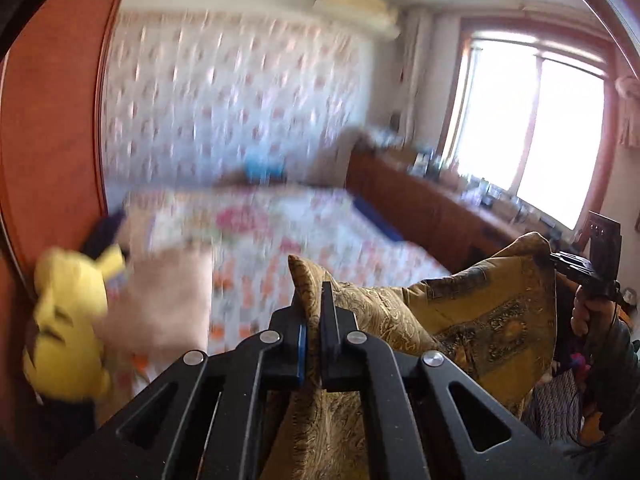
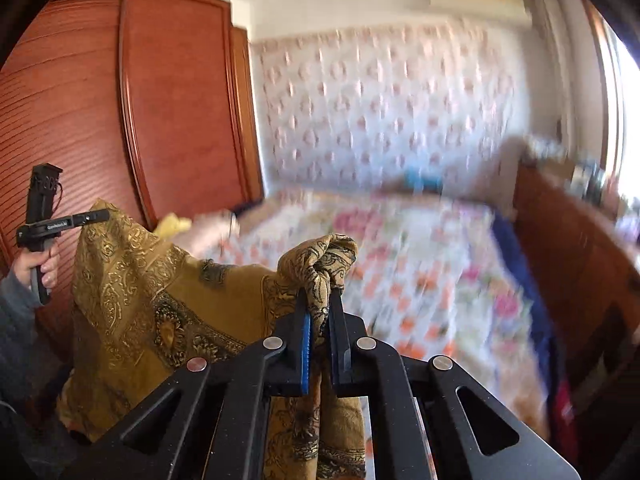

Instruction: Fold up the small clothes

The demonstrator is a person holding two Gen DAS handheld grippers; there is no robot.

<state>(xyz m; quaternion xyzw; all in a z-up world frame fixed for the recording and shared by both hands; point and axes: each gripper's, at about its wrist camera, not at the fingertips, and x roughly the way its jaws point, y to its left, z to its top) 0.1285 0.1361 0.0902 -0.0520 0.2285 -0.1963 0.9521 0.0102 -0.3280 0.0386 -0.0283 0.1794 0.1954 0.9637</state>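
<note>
Between the left gripper (image 1: 316, 312) fingers, one corner of the gold patterned cloth (image 1: 472, 320) is being pinched tight; the right gripper (image 2: 320, 312) is clenching another bunched corner, the cloth hanging between them above the floral bed (image 2: 420, 264).

The left gripper (image 1: 316, 300) has its two fingers (image 1: 329, 312) pressed together on a corner of the gold patterned cloth (image 1: 472, 312), pointing slightly downward. The right gripper (image 2: 320, 308) grips another bunched corner of the same cloth between its fingers (image 2: 305, 332) in the same way. In the left wrist view, the right hand (image 1: 588, 312) wraps the gripper's handle at the frame's right edge. In the right wrist view, the left hand (image 2: 38, 264), in a grey sleeve (image 2: 16, 312), holds its handle upright.
</note>
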